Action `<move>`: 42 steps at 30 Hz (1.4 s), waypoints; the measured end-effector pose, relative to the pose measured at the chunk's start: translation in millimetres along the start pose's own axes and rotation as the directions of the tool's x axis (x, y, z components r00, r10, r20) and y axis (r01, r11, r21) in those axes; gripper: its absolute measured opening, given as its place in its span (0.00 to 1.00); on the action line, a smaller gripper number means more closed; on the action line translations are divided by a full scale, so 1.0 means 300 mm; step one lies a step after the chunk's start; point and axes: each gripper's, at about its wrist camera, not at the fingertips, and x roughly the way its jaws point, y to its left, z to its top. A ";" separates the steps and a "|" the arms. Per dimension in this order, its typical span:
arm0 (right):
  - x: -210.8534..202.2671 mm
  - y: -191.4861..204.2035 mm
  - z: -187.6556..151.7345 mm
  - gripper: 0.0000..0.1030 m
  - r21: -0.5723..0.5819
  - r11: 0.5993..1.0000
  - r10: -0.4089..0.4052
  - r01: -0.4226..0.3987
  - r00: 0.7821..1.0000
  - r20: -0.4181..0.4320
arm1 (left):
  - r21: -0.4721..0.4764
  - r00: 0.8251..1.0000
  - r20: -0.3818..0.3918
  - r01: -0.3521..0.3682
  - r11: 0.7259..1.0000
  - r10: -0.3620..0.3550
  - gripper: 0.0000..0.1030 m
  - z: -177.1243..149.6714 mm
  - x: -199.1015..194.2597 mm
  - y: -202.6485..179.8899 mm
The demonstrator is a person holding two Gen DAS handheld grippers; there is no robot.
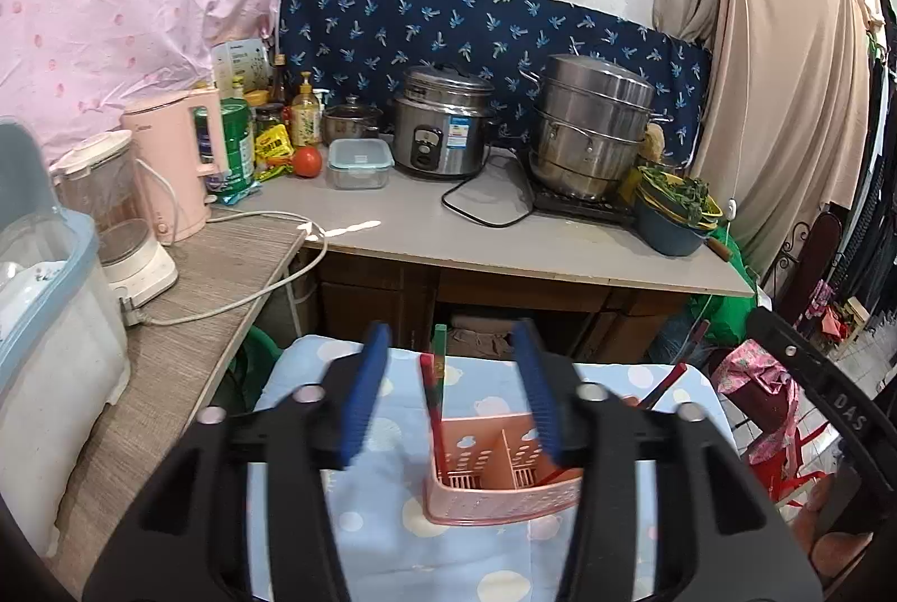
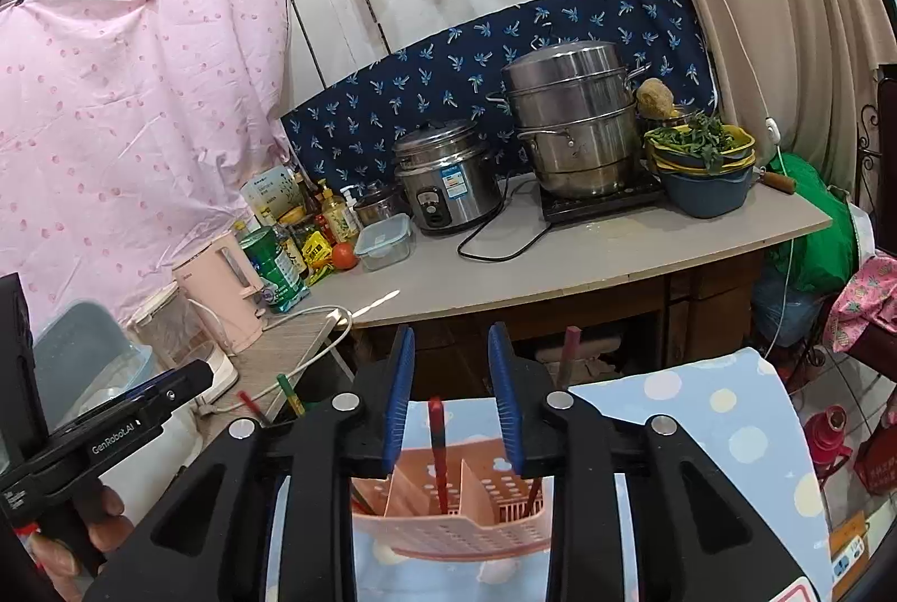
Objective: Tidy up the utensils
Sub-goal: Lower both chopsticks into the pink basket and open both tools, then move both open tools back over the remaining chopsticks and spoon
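A pink slotted utensil basket (image 1: 493, 473) (image 2: 448, 529) with dividers stands on a light blue dotted cloth (image 1: 381, 535). Red and green chopsticks (image 1: 436, 378) stand upright in its left compartment, between the pads of my open left gripper (image 1: 451, 394), which do not touch them. A further red chopstick (image 1: 667, 383) leans out past its right finger. In the right wrist view, a red chopstick (image 2: 437, 434) stands in the basket between the pads of my open right gripper (image 2: 453, 394), untouched. Another reddish stick (image 2: 569, 355) rises to its right. The left gripper body (image 2: 140, 411) is at the left.
Behind the cloth-covered table runs a grey counter (image 1: 504, 232) with a rice cooker (image 1: 443, 125), a steel steamer pot (image 1: 591, 125), a blue bowl of greens (image 1: 673, 215) and a loose cable. A side shelf on the left holds a pink kettle (image 1: 174, 165), a blender and a plastic bin (image 1: 50, 322).
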 end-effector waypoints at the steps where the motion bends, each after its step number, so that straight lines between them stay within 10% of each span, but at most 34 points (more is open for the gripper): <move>1: -0.022 0.000 -0.005 0.28 -0.004 1.000 -0.002 0.002 1.000 0.001 | -0.001 1.000 -0.002 0.003 1.000 -0.003 0.50 -0.006 -0.012 0.001; 22: -0.547 -0.011 -0.521 0.36 -0.020 1.000 -0.025 0.023 0.991 -0.133 | 0.062 0.990 -0.138 0.007 0.998 0.002 0.58 -0.466 -0.359 0.089; 42: -0.617 0.017 -1.019 0.35 -0.087 0.992 -0.113 0.088 0.925 -0.364 | 0.034 0.929 -0.371 0.012 0.999 0.002 0.58 -1.037 -0.425 0.161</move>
